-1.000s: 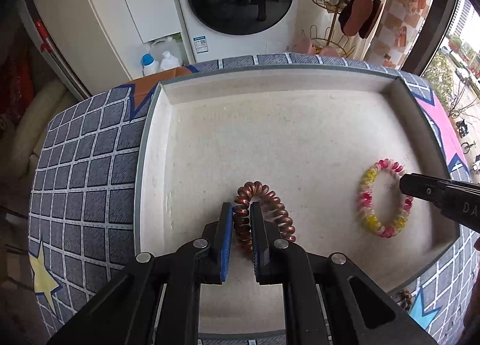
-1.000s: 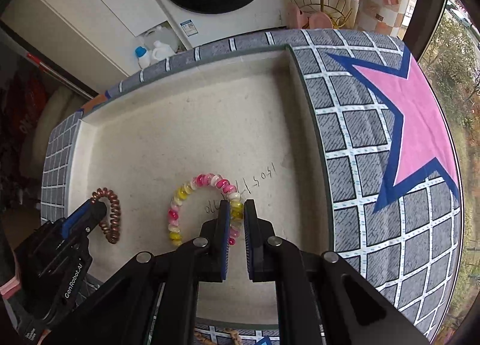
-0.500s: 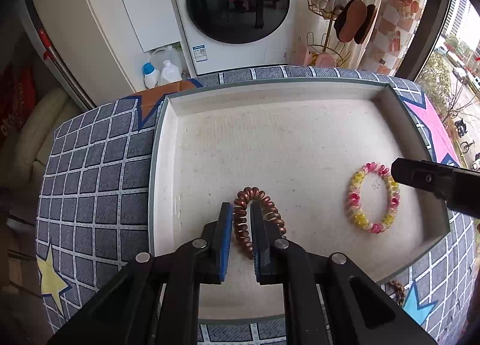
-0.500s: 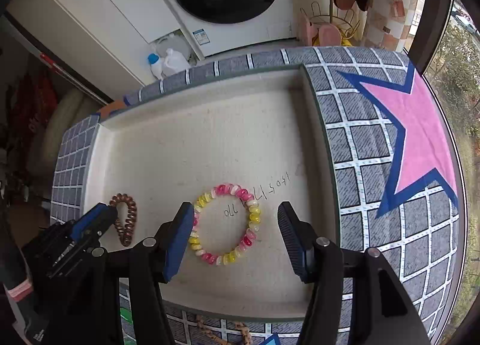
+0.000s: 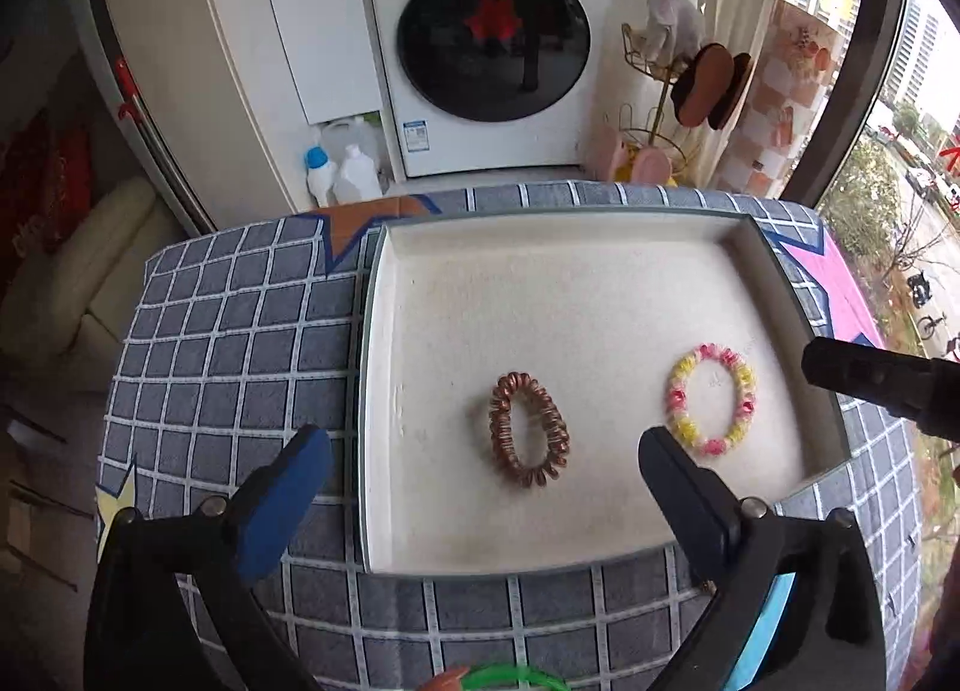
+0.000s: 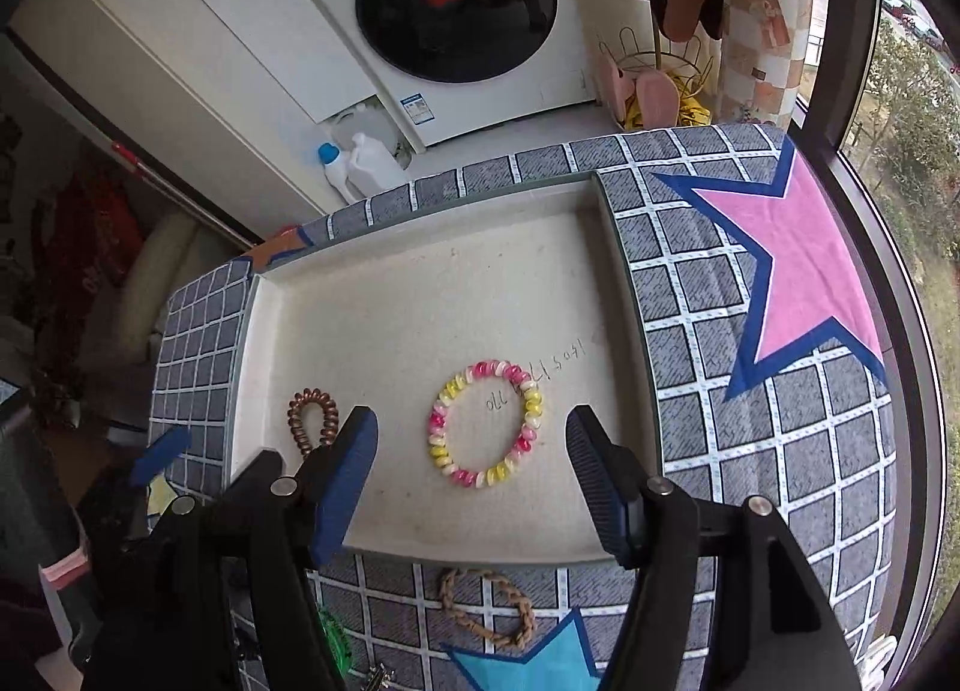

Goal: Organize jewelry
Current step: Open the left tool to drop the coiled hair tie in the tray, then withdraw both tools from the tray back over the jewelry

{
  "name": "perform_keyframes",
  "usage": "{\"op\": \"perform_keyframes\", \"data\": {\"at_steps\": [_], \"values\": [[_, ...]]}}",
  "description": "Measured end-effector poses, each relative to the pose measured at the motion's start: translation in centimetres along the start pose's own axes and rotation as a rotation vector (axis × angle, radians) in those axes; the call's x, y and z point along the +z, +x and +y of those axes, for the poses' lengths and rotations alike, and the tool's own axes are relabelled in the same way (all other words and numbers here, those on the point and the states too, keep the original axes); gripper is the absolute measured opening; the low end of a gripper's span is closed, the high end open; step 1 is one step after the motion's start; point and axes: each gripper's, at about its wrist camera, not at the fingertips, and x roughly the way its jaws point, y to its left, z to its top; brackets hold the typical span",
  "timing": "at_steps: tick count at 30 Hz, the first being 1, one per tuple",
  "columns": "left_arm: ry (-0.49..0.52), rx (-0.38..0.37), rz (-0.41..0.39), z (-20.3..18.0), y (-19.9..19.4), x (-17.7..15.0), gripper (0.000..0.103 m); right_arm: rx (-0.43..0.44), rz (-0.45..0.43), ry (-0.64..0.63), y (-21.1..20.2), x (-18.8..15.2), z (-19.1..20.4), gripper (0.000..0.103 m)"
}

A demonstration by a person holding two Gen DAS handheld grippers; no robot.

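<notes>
A copper spiral hair tie (image 5: 528, 430) lies in the cream tray (image 5: 540, 271), left of a pink-and-yellow spiral bracelet (image 5: 711, 400). My left gripper (image 5: 480, 481) is open and empty, raised above the tray's near edge, with the copper tie between its spread fingers. In the right wrist view my right gripper (image 6: 471, 463) is open and empty above the bracelet (image 6: 486, 422). The copper tie (image 6: 312, 421) lies to its left in the same tray (image 6: 420, 271).
A braided brown bracelet (image 6: 486, 607) and a green ring (image 6: 333, 640) lie on the checked cloth in front of the tray. The green ring also shows in the left wrist view (image 5: 510, 679). A washing machine (image 5: 492, 42), bottles (image 5: 342, 175) and a gold rack (image 5: 660, 108) stand behind the table.
Both grippers opened and let go: the left released the copper tie, the right the pink-and-yellow bracelet. Both pulled back and up from the tray.
</notes>
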Motion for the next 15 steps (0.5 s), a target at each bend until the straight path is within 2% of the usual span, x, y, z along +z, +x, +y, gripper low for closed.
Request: {"op": "perform_keyframes", "data": {"at_steps": [3,11,12,14,15], "values": [[0.007,0.016,-0.017,0.2,-1.3,-0.6,0.103,0.006,-0.003,0.0,-0.7,-0.8,0.1,0.079],[-0.003,0.028,-0.008,2.1,-5.7,-4.3,0.103,0.028,-0.002,0.017,-2.9,-3.7,0.2,0.084],[-0.011,0.029,0.005,2.6,-6.1,-5.0,0.103,0.027,-0.005,0.021,-3.2,-4.2,0.2,0.087],[-0.016,0.039,0.023,3.2,-6.8,-6.5,0.103,0.047,-0.009,0.035,-3.8,-5.2,0.0,0.103],[-0.019,0.042,0.031,3.5,-7.2,-7.2,0.103,0.056,-0.018,0.042,-4.2,-5.8,-0.1,0.103]]}}
